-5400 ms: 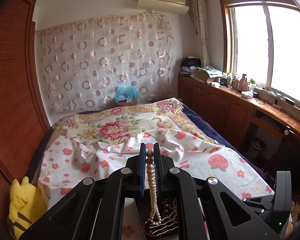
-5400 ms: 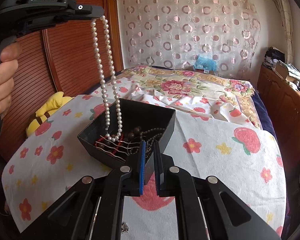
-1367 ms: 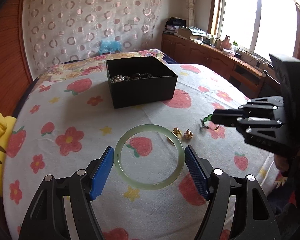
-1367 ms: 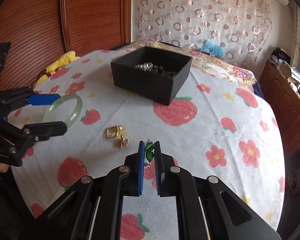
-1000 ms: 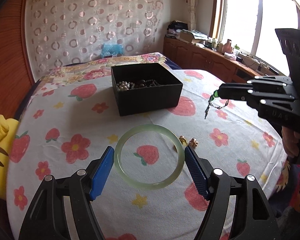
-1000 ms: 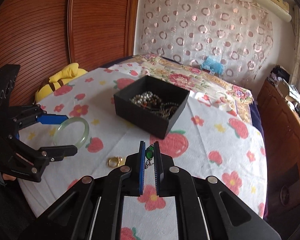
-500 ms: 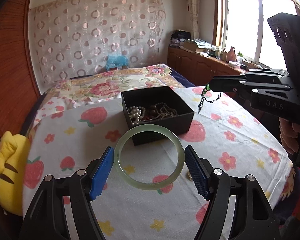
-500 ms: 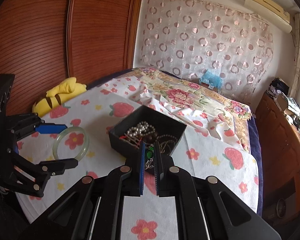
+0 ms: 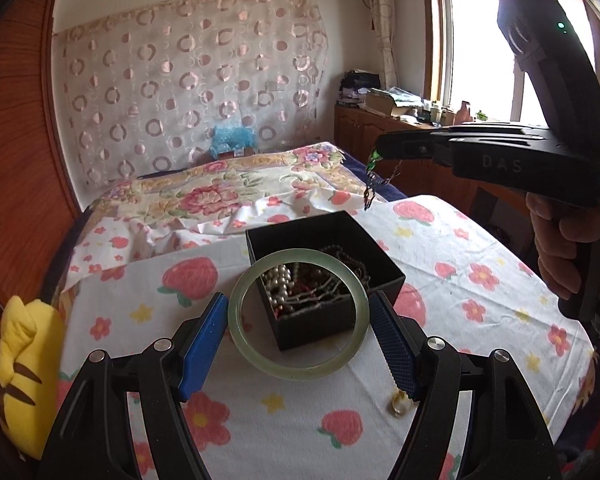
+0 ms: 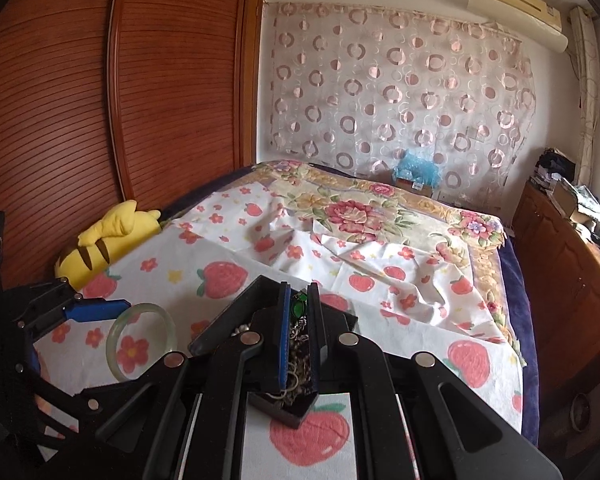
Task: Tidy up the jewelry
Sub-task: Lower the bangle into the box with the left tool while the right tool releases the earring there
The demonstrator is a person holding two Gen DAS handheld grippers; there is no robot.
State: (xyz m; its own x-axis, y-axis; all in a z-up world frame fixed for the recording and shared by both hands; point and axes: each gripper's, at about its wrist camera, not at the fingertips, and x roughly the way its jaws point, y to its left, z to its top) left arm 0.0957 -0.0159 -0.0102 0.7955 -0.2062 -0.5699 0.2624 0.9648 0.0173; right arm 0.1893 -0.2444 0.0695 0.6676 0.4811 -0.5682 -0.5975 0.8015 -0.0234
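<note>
Both grippers have risen off the strawberry-print cloth and closed in on the black jewelry box, which now lies just beneath them. That box holds pearls and dark bead strands. Spread wide, the left gripper clamps the pale green jade bangle by its outer rim, above the box's near edge. Nearly shut, the right gripper pinches a green-stone pendant, its chain dangling over the box. One gold ring lies on the cloth.

Daylight pours through the window, blown out to white, leaving the room softly and evenly lit. Both fisheye views bow straight lines, darken at the corners, and stay sharp.
</note>
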